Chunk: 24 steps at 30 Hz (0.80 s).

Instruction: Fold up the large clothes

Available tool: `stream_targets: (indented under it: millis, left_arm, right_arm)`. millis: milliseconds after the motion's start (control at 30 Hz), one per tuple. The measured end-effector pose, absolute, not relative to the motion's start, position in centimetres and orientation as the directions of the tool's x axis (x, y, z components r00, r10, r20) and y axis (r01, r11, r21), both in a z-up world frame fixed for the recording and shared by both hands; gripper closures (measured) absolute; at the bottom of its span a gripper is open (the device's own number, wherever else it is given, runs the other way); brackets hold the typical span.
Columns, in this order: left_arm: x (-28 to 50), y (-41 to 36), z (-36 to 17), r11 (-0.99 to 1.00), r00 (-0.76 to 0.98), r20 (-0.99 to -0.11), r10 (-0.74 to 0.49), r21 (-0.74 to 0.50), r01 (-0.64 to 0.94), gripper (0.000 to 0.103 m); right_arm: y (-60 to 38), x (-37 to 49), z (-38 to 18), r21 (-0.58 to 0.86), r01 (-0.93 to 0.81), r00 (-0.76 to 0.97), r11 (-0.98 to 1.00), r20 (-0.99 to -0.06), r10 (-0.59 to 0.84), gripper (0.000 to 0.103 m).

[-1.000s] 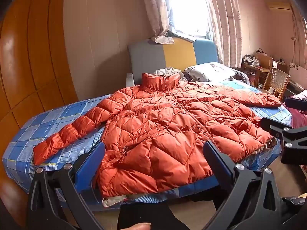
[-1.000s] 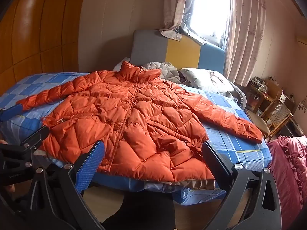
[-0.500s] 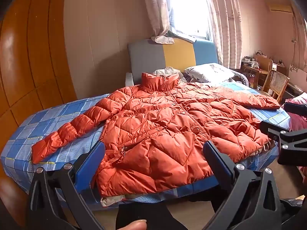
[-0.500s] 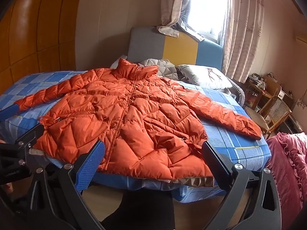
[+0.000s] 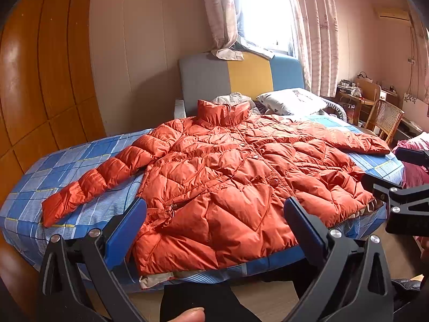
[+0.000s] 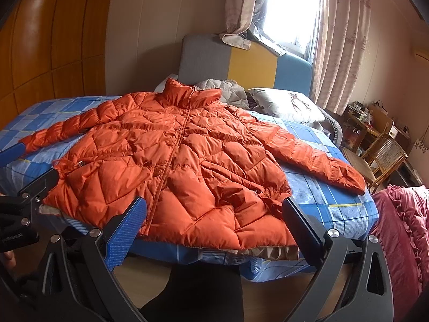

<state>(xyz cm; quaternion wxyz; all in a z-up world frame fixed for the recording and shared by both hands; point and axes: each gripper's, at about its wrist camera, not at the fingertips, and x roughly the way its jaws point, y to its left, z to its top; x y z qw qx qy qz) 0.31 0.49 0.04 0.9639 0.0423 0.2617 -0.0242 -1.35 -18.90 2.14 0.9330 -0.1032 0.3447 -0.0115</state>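
An orange quilted puffer jacket (image 5: 228, 177) lies spread front-up on the bed with the blue checked sheet (image 5: 67, 166), collar toward the headboard, both sleeves stretched out sideways. It also shows in the right wrist view (image 6: 174, 161). My left gripper (image 5: 214, 214) is open and empty, held off the foot of the bed before the jacket's hem. My right gripper (image 6: 211, 214) is open and empty, also before the hem, to the right. The left gripper shows at the left edge of the right wrist view (image 6: 26, 196).
A grey, yellow and blue headboard (image 5: 241, 77) and a pillow (image 5: 292, 102) stand at the far end. A wooden wardrobe (image 5: 40, 80) is at left. A cane chair (image 5: 383, 118) and desk are at right, with pink bedding (image 6: 402, 236) beside the bed.
Both grippers have drifted slightly; the view of the bed shifts a little lower and leftward. The jacket has not moved and both grippers stay open.
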Motion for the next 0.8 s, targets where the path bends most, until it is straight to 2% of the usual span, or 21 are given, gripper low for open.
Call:
stream_targets:
  millis: [800]
  left_arm:
    - [0.22,0.26,0.13,0.995,0.863,-0.505,-0.033,0.065,0.076,0.002]
  right_arm:
    - [-19.32,-0.95,1.91,-0.212,-0.038,0.753,0.977,-0.648,-0.111,0.003]
